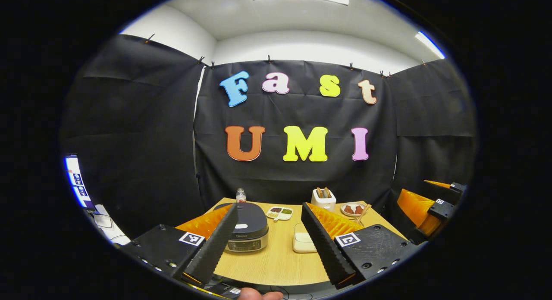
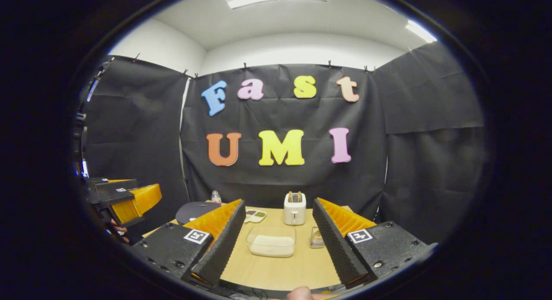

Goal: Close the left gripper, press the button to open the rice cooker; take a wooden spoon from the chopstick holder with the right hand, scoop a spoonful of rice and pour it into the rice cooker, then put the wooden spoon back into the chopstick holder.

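Though spread wide, fingers [image 1: 215, 244] empty.

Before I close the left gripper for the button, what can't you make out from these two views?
- Rice cooker, left gripper view: left finger covers its left side; button too small to pick out.
- Rice cooker, right gripper view: partly behind the left finger.
- Container of rice, left gripper view: right finger overlaps it.
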Available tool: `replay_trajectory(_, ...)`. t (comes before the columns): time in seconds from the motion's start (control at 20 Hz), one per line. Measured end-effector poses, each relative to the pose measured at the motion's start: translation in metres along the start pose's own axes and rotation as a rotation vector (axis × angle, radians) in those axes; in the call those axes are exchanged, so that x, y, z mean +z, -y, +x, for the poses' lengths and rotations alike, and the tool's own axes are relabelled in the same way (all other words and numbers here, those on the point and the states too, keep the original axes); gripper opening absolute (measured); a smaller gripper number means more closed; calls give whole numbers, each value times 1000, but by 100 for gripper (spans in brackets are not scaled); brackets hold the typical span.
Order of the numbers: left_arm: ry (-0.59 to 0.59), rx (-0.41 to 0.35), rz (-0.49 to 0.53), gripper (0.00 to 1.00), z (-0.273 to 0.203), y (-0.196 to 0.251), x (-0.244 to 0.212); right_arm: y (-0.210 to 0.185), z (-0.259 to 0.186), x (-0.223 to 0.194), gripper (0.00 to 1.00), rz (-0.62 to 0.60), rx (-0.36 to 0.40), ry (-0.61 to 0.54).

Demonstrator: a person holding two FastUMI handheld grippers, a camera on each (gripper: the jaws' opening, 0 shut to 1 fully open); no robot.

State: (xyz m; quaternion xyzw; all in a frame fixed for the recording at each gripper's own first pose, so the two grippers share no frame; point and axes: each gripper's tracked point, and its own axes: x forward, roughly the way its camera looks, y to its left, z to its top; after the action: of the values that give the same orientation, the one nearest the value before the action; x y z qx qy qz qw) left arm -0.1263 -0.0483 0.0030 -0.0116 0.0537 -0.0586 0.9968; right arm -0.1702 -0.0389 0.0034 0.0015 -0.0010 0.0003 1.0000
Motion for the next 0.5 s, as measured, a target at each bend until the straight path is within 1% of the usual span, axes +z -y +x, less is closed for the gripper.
replay_trajectory(0.05, -3, 2, 4, 84, 0, 0, -1, 3, -1, 1, 100, 0, -5, 2)
replay_trajectory(0.1, -3, 3, 4, 95, -1, 0, 0, 4, -2, 2, 100, 4, -9, 5)
replay_trajectory(0.15, 0, 4, 3, 95, -2, 1, 2, 4, -3, 1, 97, 5, -10, 6)
replay_trajectory(0.2, 4, 3, 1, 95, -1, 1, 3, 5, -2, 1, 100, 2, -14, 5)
replay_trajectory(0.25, 9, 3, 1, 94, -1, 1, 4, 8, 0, 1, 97, -2, -20, 5)
replay_trajectory(0.3, 16, 5, 4, 94, 1, -1, 4, 10, 0, 2, 100, -1, -29, 5)
replay_trajectory(0.35, 25, 0, 12, 95, 3, 0, 5, 11, 1, 3, 97, 2, -34, 6)
replay_trajectory(0.4, 33, -6, 22, 95, 2, 2, 6, 11, 2, 4, 100, 4, -36, 9)
replay_trajectory(0.5, 51, -19, 24, 95, 3, 5, 10, 10, 2, 7, 100, 1, -37, 14)
